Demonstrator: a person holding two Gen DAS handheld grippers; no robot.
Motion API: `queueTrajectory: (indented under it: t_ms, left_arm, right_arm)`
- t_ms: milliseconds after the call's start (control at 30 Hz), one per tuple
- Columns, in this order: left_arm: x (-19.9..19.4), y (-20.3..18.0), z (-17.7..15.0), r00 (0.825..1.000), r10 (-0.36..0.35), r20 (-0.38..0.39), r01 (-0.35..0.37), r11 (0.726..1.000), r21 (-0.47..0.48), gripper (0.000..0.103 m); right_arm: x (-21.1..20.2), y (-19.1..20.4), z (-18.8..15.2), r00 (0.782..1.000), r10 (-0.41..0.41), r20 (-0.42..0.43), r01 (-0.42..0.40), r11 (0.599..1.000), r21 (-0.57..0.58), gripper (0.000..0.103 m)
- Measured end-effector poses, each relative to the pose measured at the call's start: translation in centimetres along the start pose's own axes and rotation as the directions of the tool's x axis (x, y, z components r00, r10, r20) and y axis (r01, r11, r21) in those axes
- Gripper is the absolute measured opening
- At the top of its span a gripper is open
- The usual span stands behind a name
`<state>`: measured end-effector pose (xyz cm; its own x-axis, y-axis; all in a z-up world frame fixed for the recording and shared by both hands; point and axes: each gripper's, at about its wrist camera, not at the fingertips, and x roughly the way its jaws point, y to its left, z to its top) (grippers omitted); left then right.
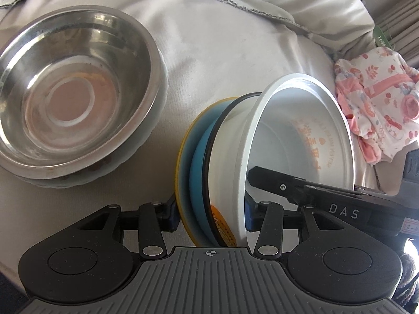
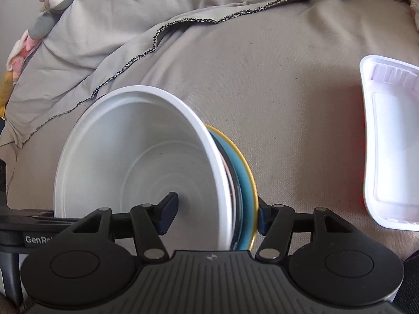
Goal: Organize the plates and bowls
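- Left gripper (image 1: pixel 212 209): jaws clamp a tilted stack, white bowl (image 1: pixel 301 130) nested against a blue plate (image 1: pixel 199 172) with yellow rim.
- Right gripper (image 2: pixel 214 212): jaws pinch the same stack, one pad inside the white bowl (image 2: pixel 136 157).
- Steel bowl (image 1: pixel 76 91) rests on the bed sheet (image 1: pixel 222 39), left of the stack.
- White tray (image 2: pixel 392 141) lies apart, on the right.

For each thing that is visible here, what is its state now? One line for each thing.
White bowl: empty, tipped on its side, nested in the stack.
Blue plate: on edge, behind the white bowl.
Yellow plate: on edge, outermost of the stack.
Steel bowl: upright, empty, resting on a white plate.
White tray: lying open side up, empty.
Left hand-held gripper: shut on the stack.
Right hand-held gripper: shut on the stack.
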<state>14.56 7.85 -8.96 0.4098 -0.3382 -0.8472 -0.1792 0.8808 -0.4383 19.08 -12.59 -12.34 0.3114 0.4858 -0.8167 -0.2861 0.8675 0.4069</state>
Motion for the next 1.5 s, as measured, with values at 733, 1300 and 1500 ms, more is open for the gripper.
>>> queueTrajectory:
  t_ms: [733, 1300, 1500]
  left_arm:
    - [-0.1, 0.8, 1.0, 0.999, -0.025, -0.040, 0.025, 1.000, -0.006, 0.053]
    - [-3.3, 0.7, 1.7, 0.998, 0.028, 0.052, -0.031, 0.998, 0.049, 0.042]
    - [-5.8, 0.6, 2.9, 0.991, 0.022, 0.132, -0.031, 0.997, 0.067, 0.039]
  right_arm:
    - [-0.4, -0.7, -0.8, 0.997, 0.049, -0.065, -0.045, 0.997, 0.061, 0.060]
    - [-2.5, -0.6, 0.0, 0.999, 0.041, 0.035, -0.042, 0.999, 0.014, 0.061]
    - [-3.5, -0.8, 0.9, 0.996, 0.023, 0.087, -0.025, 0.999, 0.020, 0.061]
